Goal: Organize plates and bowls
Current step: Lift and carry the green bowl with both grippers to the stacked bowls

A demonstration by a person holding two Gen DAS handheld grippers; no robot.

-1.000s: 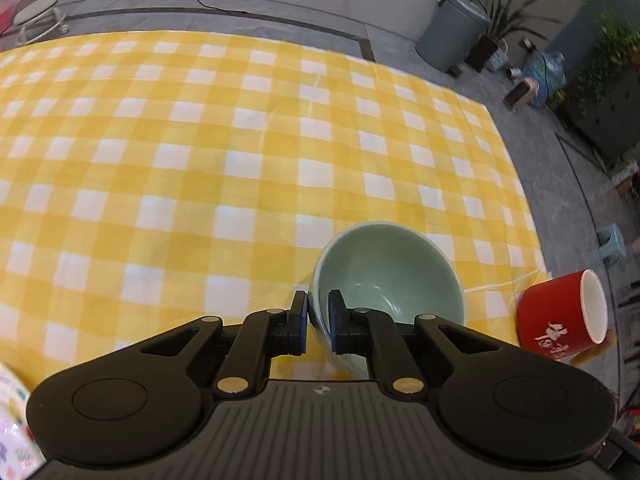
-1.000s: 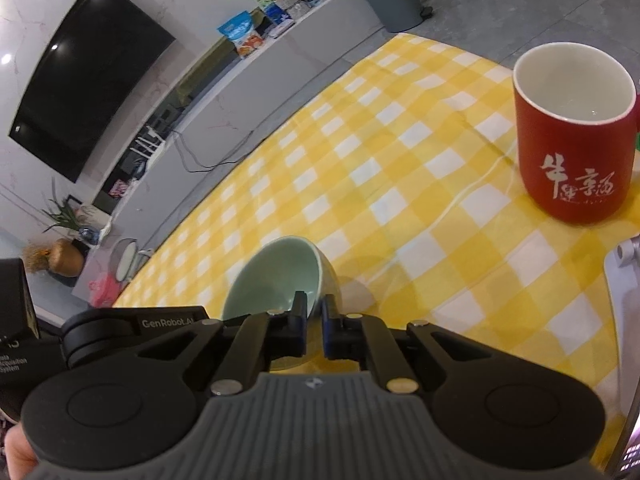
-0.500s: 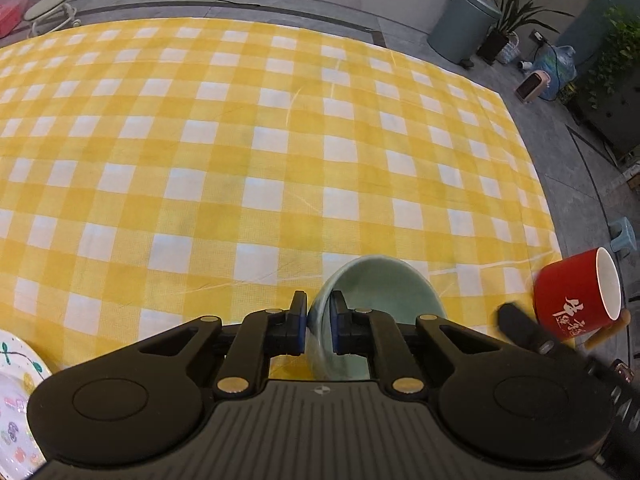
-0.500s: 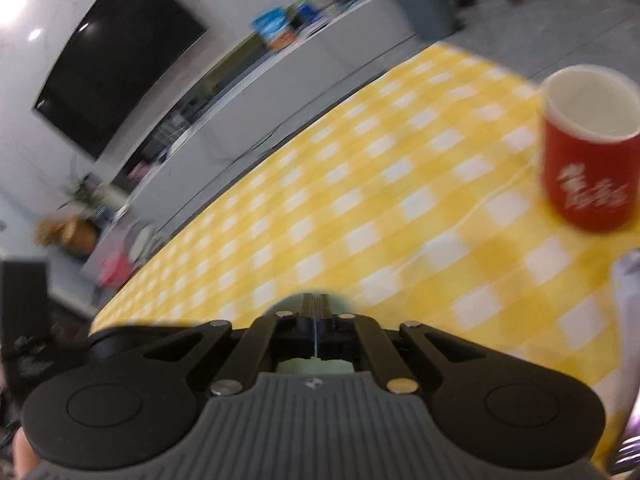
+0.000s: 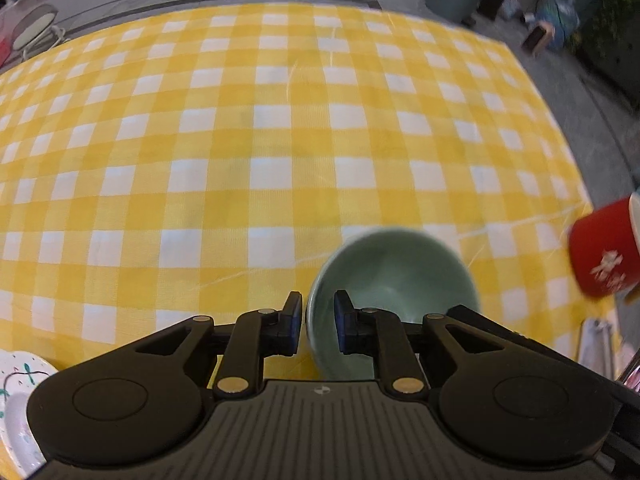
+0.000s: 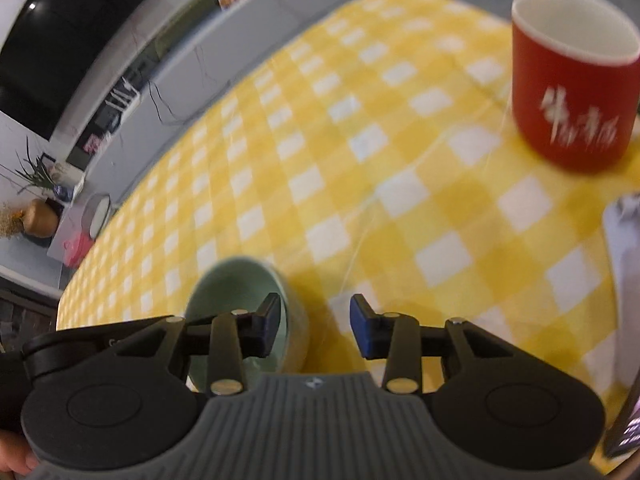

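Bowl [image 5: 394, 280]: pale green, on the yellow checked surface [image 5: 256, 140], near its right edge; red mug [image 6: 574, 92] well apart to the right.
Left tool [image 5: 316, 320]: jaws astride the bowl's near-left rim, just been opening; small gaps show either side of the wall, so not clamped.
Right tool [image 6: 314, 330]: jaws parted, just been opening; left finger [image 6: 266, 322] inside the bowl, wall between the jaws, no squeeze visible.
Step judged: releasing the bowl after setting it down.
Good practice: widen both tools fully, lift straight up off the rim.
Orientation: mouth up, slight tilt possible; round, no long axis.
Plate [image 5: 16, 392]: patterned, lower left.
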